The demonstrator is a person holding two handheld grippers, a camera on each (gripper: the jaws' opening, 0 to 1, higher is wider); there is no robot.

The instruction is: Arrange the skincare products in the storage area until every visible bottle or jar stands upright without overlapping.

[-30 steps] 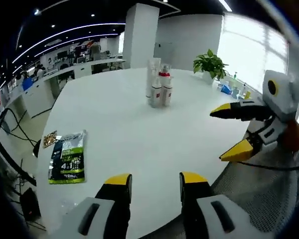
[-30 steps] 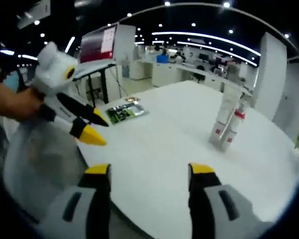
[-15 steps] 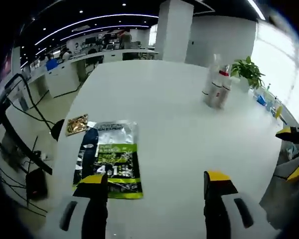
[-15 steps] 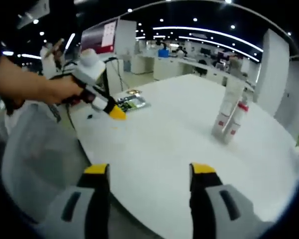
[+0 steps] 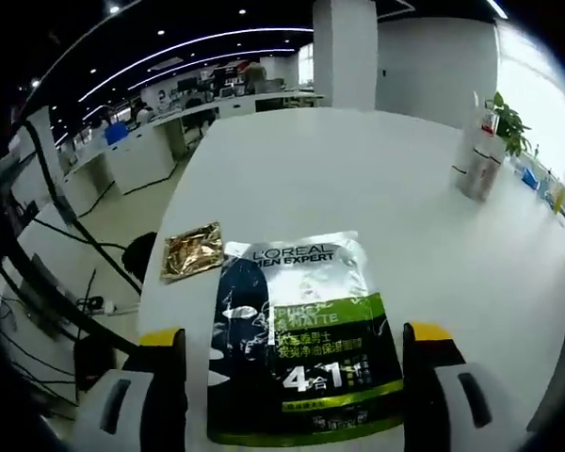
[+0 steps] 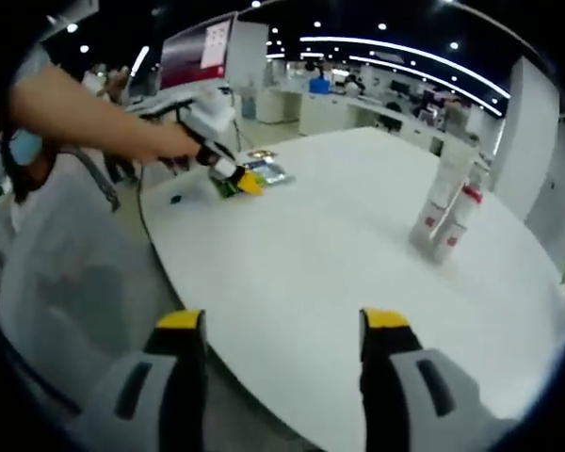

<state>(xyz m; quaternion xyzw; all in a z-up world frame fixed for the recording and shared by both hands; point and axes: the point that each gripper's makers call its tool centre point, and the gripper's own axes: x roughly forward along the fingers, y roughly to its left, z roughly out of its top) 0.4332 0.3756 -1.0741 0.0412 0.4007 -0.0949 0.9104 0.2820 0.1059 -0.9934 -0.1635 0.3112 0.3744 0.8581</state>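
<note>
Skincare bottles (image 5: pixel 477 160) stand upright in a tight cluster on the round white table (image 5: pixel 395 188), far across it from the L'Oréal Men Expert sachet pack (image 5: pixel 301 334), which serves here as the landmark. In the right gripper view the same bottles (image 6: pixel 447 215) read as white tubes with red markings, touching one another, one with a red cap, well apart from the pack.

The pack lies flat near the table's edge, printed face up, black and green with "4 in 1" lettering toward its near end. Just beside its far corner lies a small gold foil sachet (image 5: pixel 192 252), close to the pack but whether the two touch I cannot tell.

The left gripper (image 5: pixel 297 344) hangs over the pack with its yellow-tipped jaws spread wide, one on each side of the pack's near end, gripping nothing. In the right gripper view this left gripper (image 6: pixel 237 177) appears at the pack (image 6: pixel 259 174), held by a person's hand (image 6: pixel 174 141) on an outstretched arm.

The right gripper (image 6: pixel 284 325) sits at the table's near edge, well away from the pack, its jaws wide apart and empty, over bare white tabletop (image 6: pixel 339 273).

A potted green plant (image 5: pixel 510 127) stands beyond the bottles, farther from the pack than they are.
</note>
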